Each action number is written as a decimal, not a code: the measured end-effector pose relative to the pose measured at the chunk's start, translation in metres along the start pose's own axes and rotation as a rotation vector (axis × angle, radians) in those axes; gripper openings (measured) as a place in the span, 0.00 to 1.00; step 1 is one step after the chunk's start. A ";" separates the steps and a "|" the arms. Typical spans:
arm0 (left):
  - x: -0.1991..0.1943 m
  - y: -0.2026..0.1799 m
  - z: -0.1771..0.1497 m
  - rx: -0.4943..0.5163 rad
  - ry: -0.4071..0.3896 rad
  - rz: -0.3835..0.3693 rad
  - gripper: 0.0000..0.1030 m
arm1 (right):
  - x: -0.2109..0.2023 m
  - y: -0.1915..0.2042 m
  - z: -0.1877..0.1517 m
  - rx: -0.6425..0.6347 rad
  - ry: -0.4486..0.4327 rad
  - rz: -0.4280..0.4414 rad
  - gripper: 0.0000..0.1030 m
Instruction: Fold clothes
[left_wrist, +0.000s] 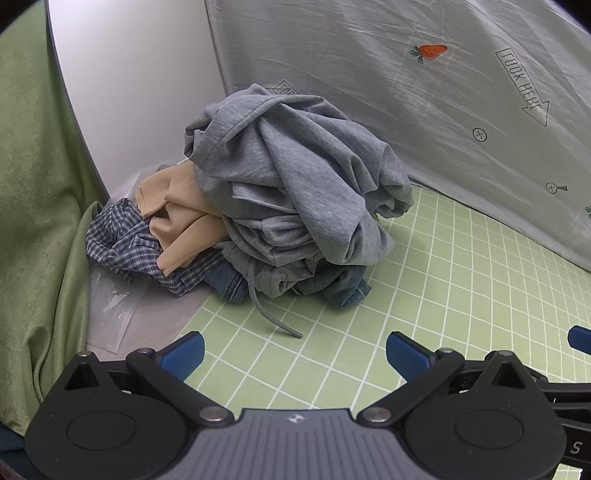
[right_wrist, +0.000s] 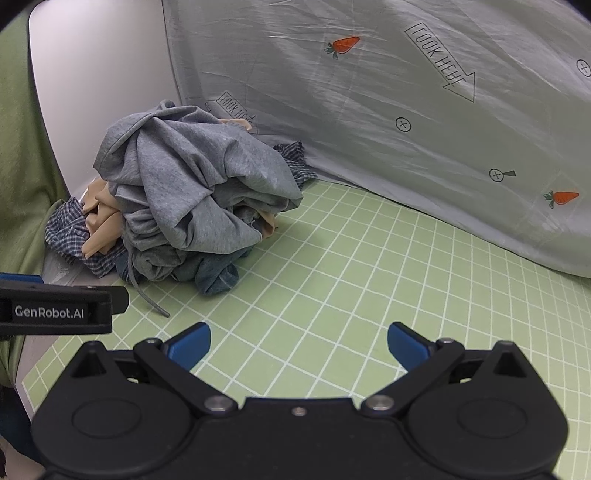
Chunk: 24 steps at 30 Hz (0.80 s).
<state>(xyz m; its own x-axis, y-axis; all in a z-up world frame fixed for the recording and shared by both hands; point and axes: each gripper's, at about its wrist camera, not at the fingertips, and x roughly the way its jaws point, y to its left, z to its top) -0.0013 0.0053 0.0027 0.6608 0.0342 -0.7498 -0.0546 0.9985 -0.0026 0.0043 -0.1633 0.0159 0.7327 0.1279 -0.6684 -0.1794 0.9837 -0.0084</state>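
Observation:
A pile of crumpled clothes sits on the green grid mat (left_wrist: 424, 302). A grey hoodie (left_wrist: 295, 177) lies on top, its drawstring (left_wrist: 269, 314) trailing toward me. Under it lie a tan garment (left_wrist: 177, 221), a blue checked shirt (left_wrist: 122, 236) and denim (left_wrist: 347, 291). My left gripper (left_wrist: 295, 350) is open and empty, just short of the drawstring. In the right wrist view the same hoodie (right_wrist: 192, 184) sits at the left. My right gripper (right_wrist: 299, 341) is open and empty over the mat, right of the pile. The left gripper's body (right_wrist: 55, 310) shows at the left edge.
A grey sheet printed with carrots and arrows (left_wrist: 424, 92) hangs behind the mat. A white wall panel (left_wrist: 129, 92) and a green curtain (left_wrist: 33, 203) stand at the left. A clear plastic sheet (left_wrist: 114, 310) lies by the mat's left edge.

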 end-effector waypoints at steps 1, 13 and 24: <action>0.000 -0.001 0.000 0.003 0.000 0.000 1.00 | 0.000 0.000 0.000 0.001 0.000 -0.001 1.00; 0.002 -0.002 -0.001 0.008 0.003 0.010 1.00 | 0.002 0.001 -0.001 0.005 0.008 0.001 1.00; 0.004 -0.003 -0.002 0.013 0.010 0.021 1.00 | 0.003 0.000 -0.001 0.007 0.013 0.006 1.00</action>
<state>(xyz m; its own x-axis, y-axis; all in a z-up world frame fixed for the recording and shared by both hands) -0.0001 0.0019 -0.0017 0.6521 0.0550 -0.7562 -0.0585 0.9980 0.0221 0.0059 -0.1630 0.0132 0.7232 0.1326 -0.6778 -0.1797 0.9837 0.0008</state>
